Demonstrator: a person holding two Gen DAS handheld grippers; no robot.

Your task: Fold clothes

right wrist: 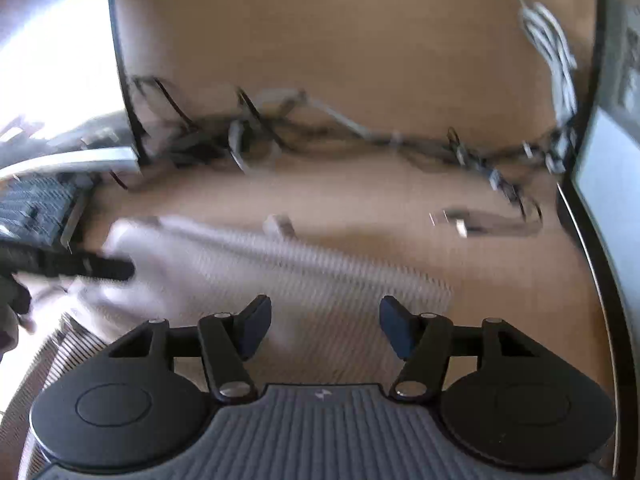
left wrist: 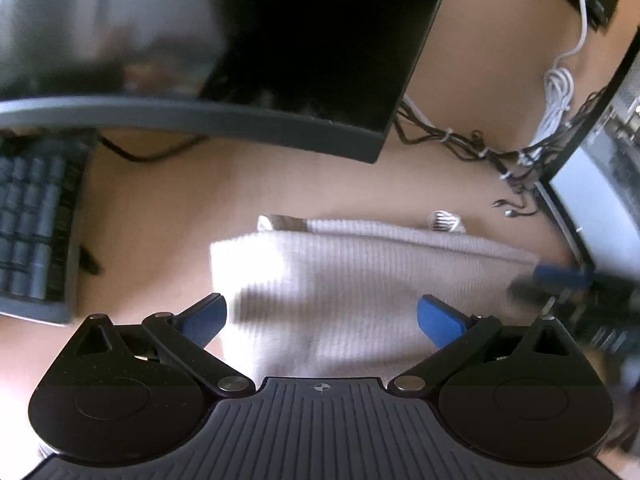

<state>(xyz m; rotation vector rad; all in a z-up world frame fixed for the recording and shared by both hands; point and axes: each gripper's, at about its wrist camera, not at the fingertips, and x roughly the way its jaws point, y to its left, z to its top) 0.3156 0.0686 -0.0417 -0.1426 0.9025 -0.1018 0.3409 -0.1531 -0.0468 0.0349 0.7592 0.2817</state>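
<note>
White ribbed garment (left wrist: 352, 280) lies flat on the bench (left wrist: 168, 200), already folded into a block, and both sets of jaws hang over its near edge. The left gripper (left wrist: 322, 320) has its jaws spread wide with nothing between the blue pads, the cloth just ahead of and below them, its left edge near the left pad. The right gripper (right wrist: 326, 326) has its jaws apart too, though less wide, and they press on nothing; the blurred cloth runs under them and away to the upper left. The garment's long axis runs side to side across both views. Neither hand is plainly nearer; each sits over its own end, so I judge the next fold would take both ends at once.

Farther out, a keyboard (left wrist: 32, 220) sits to the left, well apart from the cloth, a dark monitor (left wrist: 300, 52) behind it. A tangle of cables (left wrist: 480, 144) lies beyond the far edge, near but not touching.
</note>
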